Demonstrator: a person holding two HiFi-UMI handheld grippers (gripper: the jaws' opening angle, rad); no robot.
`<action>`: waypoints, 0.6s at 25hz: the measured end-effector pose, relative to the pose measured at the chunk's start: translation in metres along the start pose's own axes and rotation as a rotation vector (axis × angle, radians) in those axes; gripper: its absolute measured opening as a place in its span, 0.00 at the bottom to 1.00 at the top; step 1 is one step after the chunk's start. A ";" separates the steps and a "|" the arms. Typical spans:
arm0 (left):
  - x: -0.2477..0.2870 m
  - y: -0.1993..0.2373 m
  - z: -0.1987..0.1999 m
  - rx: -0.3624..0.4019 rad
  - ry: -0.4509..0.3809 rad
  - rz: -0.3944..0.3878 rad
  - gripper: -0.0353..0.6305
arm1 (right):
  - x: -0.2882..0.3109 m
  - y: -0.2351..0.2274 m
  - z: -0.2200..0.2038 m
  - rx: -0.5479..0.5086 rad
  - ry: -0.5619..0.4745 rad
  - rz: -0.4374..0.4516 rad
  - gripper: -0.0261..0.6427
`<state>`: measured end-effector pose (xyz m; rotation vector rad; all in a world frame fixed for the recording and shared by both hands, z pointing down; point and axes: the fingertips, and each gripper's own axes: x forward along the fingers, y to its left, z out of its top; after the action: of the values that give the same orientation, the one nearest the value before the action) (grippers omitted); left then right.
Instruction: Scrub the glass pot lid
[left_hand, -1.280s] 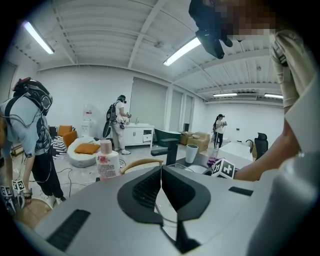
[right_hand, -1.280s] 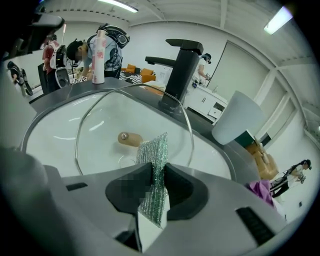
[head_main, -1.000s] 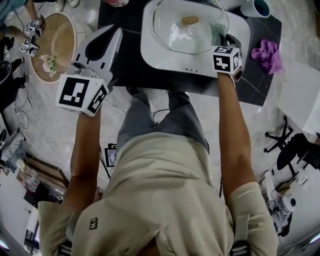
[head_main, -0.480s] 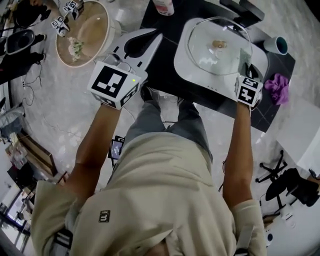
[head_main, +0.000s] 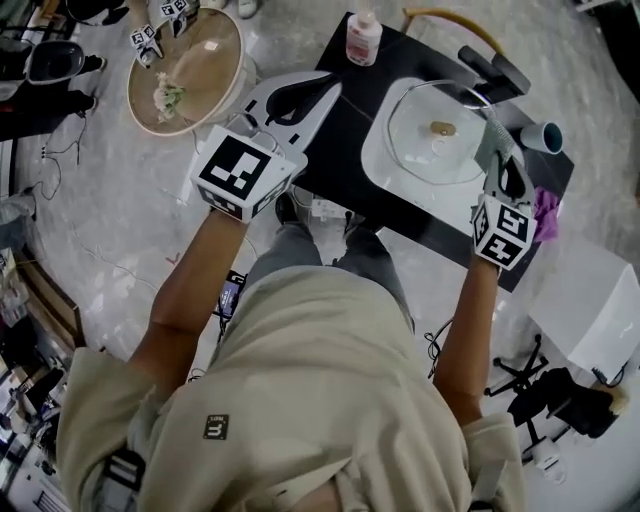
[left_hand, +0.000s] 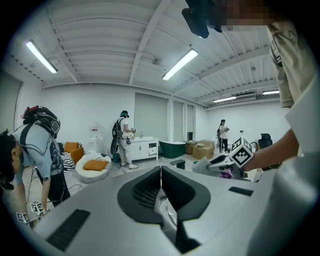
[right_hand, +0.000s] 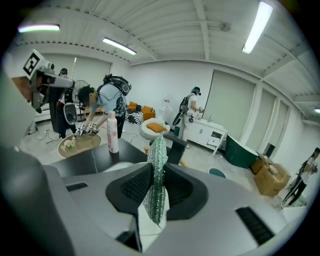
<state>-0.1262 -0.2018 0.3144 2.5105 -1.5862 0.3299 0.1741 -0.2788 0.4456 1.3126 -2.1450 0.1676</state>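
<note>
My right gripper (head_main: 497, 160): clamped on green scrub pad (right_hand: 158, 155), now lifted beside glass pot lid (head_main: 438, 135), upper right, seemingly clear; scrubbing pauses. Left gripper (left_hand: 161, 172): closed, empty.

Glass pot lid (head_main: 425, 152): clear, round, thin rim, small tan knob (head_main: 441, 128) at centre, knob side up. Lies flat inside white basin (head_main: 383, 168), toward the right end of the dark worktop (head_main: 343, 150).

Scrub pad (right_hand: 158, 150): green glittery mesh, folded thin, standing on edge, clamped between the jaws of the right hand-held gripper (right_hand: 156, 175), by the lid's right rim. Contact with the glass: cannot tell.
</note>
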 end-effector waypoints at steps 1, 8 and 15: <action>-0.002 0.002 0.004 0.001 -0.006 -0.001 0.09 | -0.006 0.003 0.014 0.001 -0.027 0.006 0.16; -0.017 0.002 0.041 0.021 -0.060 -0.020 0.09 | -0.055 0.007 0.110 0.000 -0.219 0.023 0.16; -0.038 -0.004 0.066 0.049 -0.086 -0.043 0.09 | -0.107 0.009 0.173 0.001 -0.365 0.054 0.16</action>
<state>-0.1314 -0.1831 0.2404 2.6248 -1.5708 0.2623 0.1260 -0.2626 0.2481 1.3708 -2.4839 -0.0545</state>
